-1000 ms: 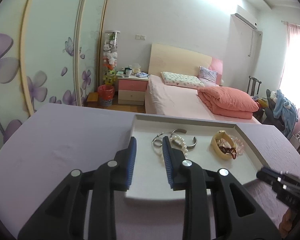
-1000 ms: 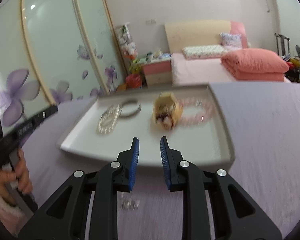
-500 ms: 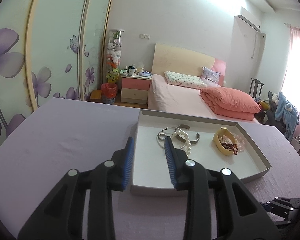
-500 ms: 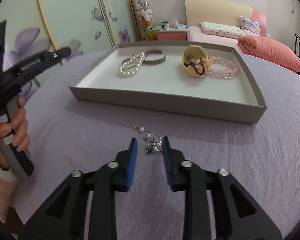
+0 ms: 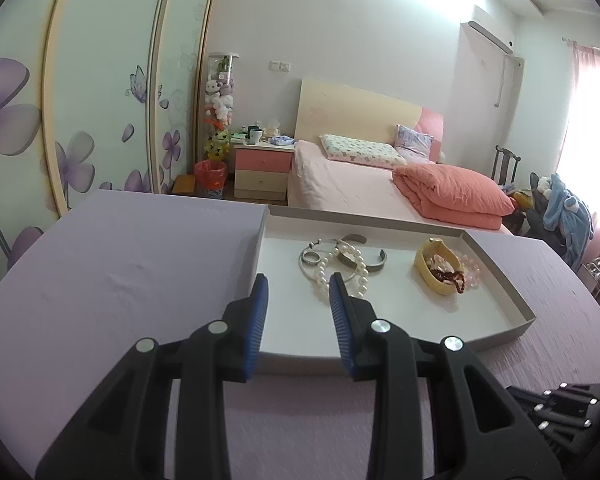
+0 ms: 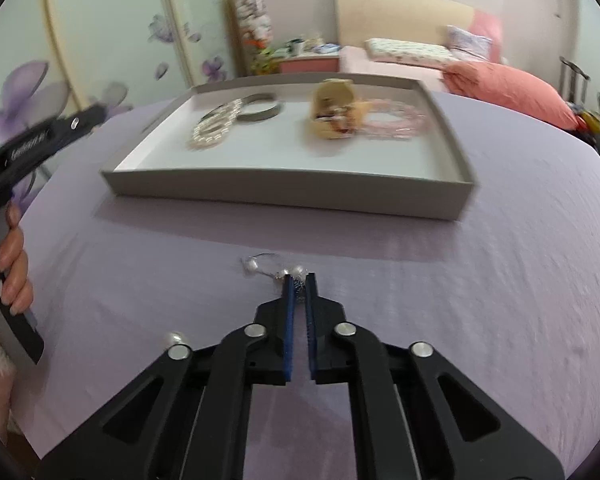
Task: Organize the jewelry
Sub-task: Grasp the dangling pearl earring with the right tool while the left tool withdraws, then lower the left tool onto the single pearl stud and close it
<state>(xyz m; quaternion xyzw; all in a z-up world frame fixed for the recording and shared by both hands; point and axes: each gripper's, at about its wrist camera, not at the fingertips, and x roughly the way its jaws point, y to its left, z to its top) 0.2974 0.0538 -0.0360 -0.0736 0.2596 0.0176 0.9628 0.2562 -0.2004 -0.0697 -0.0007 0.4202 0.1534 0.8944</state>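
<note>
A grey tray [image 5: 364,222] on the lavender cloth holds a pearl bracelet [image 5: 360,276], a silver cuff [image 5: 376,266], a silver hoop [image 5: 310,258], a yellow bangle [image 5: 432,280] and pink beads [image 5: 472,268]. My left gripper [image 5: 298,280] hangs open over the tray's near left corner with nothing between its fingers. In the right wrist view, a small pearl earring piece [image 6: 256,266] lies on the cloth in front of the tray [image 6: 284,188]. My right gripper [image 6: 299,278] is down on the cloth, shut on the near end of that piece. A loose pearl [image 6: 175,337] lies beside its left arm.
A hand [image 6: 12,264] holds the left gripper's body [image 6: 40,136] at the left of the right wrist view. The right gripper's body [image 5: 560,404] shows at the lower right of the left wrist view. Beyond the table stand a bed [image 5: 340,184] and a wardrobe [image 5: 100,100].
My right gripper has come down toward the cloth and its jaws have closed on the pearl earring piece. The left gripper has stayed almost where it was, still open.
</note>
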